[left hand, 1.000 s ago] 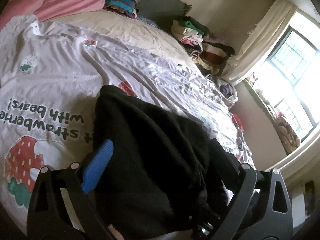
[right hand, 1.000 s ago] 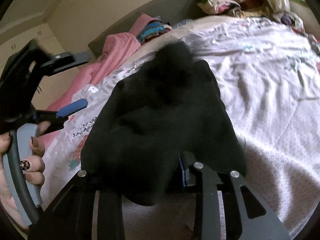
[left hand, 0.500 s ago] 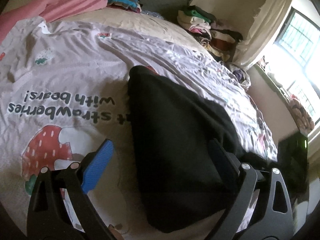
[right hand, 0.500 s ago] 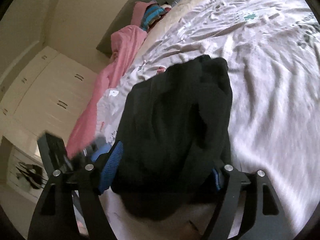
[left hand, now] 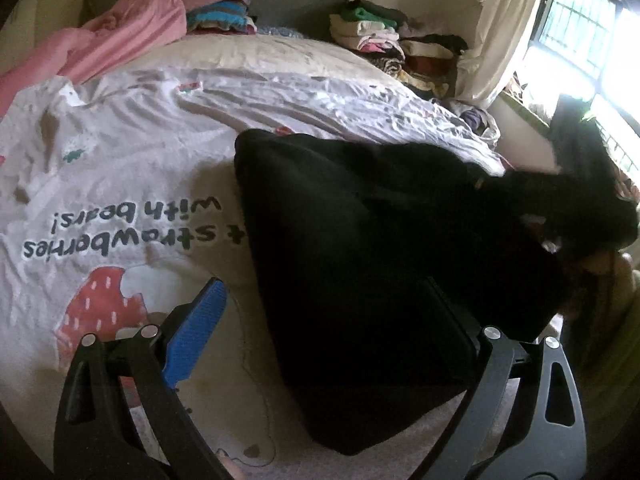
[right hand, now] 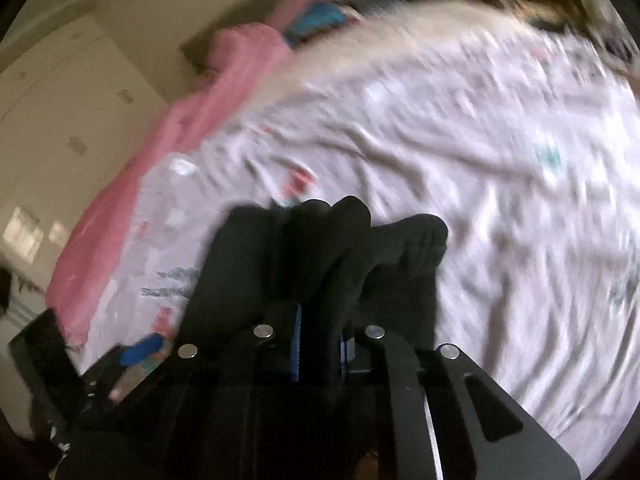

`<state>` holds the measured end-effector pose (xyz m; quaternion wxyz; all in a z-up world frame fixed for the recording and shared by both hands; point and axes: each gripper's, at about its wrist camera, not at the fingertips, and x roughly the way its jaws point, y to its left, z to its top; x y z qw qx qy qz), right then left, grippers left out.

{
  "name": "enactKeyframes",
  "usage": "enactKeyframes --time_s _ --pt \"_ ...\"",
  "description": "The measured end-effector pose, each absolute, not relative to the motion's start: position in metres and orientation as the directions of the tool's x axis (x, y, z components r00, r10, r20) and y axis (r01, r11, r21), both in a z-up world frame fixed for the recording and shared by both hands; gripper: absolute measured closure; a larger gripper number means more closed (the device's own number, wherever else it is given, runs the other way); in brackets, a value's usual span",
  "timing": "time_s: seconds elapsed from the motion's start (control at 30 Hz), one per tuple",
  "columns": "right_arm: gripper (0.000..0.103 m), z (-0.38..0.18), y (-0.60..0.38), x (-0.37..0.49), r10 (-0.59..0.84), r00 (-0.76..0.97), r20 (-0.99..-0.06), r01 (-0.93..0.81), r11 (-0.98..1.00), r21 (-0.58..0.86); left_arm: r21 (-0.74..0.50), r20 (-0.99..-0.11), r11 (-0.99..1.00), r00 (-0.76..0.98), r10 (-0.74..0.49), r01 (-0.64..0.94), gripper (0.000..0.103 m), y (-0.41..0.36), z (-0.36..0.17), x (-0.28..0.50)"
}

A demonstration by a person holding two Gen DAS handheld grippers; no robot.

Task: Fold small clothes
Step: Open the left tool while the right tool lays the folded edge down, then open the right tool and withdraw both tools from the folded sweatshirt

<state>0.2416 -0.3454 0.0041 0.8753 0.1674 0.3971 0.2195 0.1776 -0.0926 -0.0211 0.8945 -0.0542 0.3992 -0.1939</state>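
1. My left gripper (left hand: 320,332) has its fingers spread wide apart; the blue pad (left hand: 196,336) sits at 7 o'clock in the left wrist view, the other finger at 5 o'clock, half hidden by cloth.
2. A black garment (left hand: 360,240) lies on the bedspread (left hand: 160,140) between those fingers, reaching from 6 o'clock up toward the centre and out to 3 o'clock. My left fingers are not gripping it.
3. At 3 o'clock the garment's far end is bunched and lifted off the bed.
4. My right gripper (right hand: 320,344) has its fingers drawn close together, clamped on a bunched fold of the black garment (right hand: 328,248); the cloth rises out of the fingers toward the centre of the right wrist view, which is blurred.
5. The bedspread carries upside-down lettering and a strawberry print (left hand: 104,308) at 8 o'clock.
6. A pink blanket (left hand: 120,36) lies at 11 o'clock by the headboard, with a striped folded stack (left hand: 220,16) beside it.
7. A pile of folded clothes (left hand: 384,40) sits at 1 o'clock, near the curtain (left hand: 504,28).
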Motion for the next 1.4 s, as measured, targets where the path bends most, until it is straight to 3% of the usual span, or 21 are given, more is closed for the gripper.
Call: enactKeyframes --time_s 0.1,0.23,0.3,0.37,0.57,0.67,0.7,0.9,1.03,1.23,1.3,1.33,1.4 --pt "0.091 0.009 -0.347 0.251 0.521 0.611 -0.596 -0.276 0.846 0.457 -0.263 -0.705 0.918 0.591 -0.393 0.297 0.014 -0.093 -0.026 0.181" --pt "0.091 -0.036 -0.357 0.266 0.463 0.544 -0.7 -0.196 0.881 0.43 -0.278 -0.727 0.913 0.556 -0.403 0.298 0.014 -0.095 -0.037 0.183" --pt "0.09 -0.053 -0.365 0.265 0.478 0.536 -0.696 -0.163 0.868 0.47 -0.3 -0.731 0.906 0.539 -0.42 0.299 0.013 -0.095 -0.04 0.183" --pt "0.082 -0.059 -0.373 0.256 0.476 0.564 -0.675 -0.136 0.86 0.492 -0.294 -0.733 0.907 0.538 -0.416 0.3 0.013 -0.096 -0.04 0.182" --pt "0.069 -0.043 -0.377 0.226 0.401 0.6 -0.692 -0.101 0.896 0.431 -0.274 -0.736 0.914 0.547 -0.4 0.3 0.013 -0.097 -0.036 0.177" --pt "0.047 -0.031 -0.381 0.207 0.388 0.617 -0.685 -0.111 0.904 0.413 -0.253 -0.735 0.919 0.558 -0.386 0.303 0.013 -0.097 -0.031 0.172" --pt "0.044 -0.026 -0.381 0.201 0.386 0.625 -0.679 -0.115 0.905 0.41 -0.251 -0.735 0.919 0.558 -0.385 0.304 0.013 -0.098 -0.03 0.172" --pt "0.042 -0.007 -0.386 0.162 0.409 0.661 -0.629 -0.147 0.893 0.426 -0.216 -0.739 0.926 0.568 -0.362 0.309 0.013 -0.1 -0.024 0.166" --pt "0.035 -0.01 -0.379 0.152 0.445 0.626 -0.64 -0.172 0.88 0.444 -0.204 -0.744 0.927 0.566 -0.355 0.313 0.013 -0.101 -0.023 0.161" --pt "0.036 -0.026 -0.364 0.15 0.443 0.595 -0.671 -0.171 0.885 0.433 -0.19 -0.746 0.927 0.566 -0.351 0.323 0.013 -0.102 -0.023 0.155" --pt "0.082 -0.032 -0.362 0.152 0.434 0.584 -0.686 -0.156 0.889 0.43 -0.192 -0.745 0.926 0.565 -0.354 0.326 0.013 -0.102 -0.022 0.154" --pt "0.089 -0.034 -0.361 0.152 0.44 0.576 -0.689 -0.153 0.886 0.438 -0.194 -0.744 0.924 0.565 -0.357 0.329 0.013 -0.102 -0.022 0.153" --pt "0.089 -0.029 -0.361 0.147 0.442 0.589 -0.677 -0.157 0.884 0.44 -0.195 -0.741 0.922 0.566 -0.362 0.335 0.013 -0.102 -0.02 0.151"
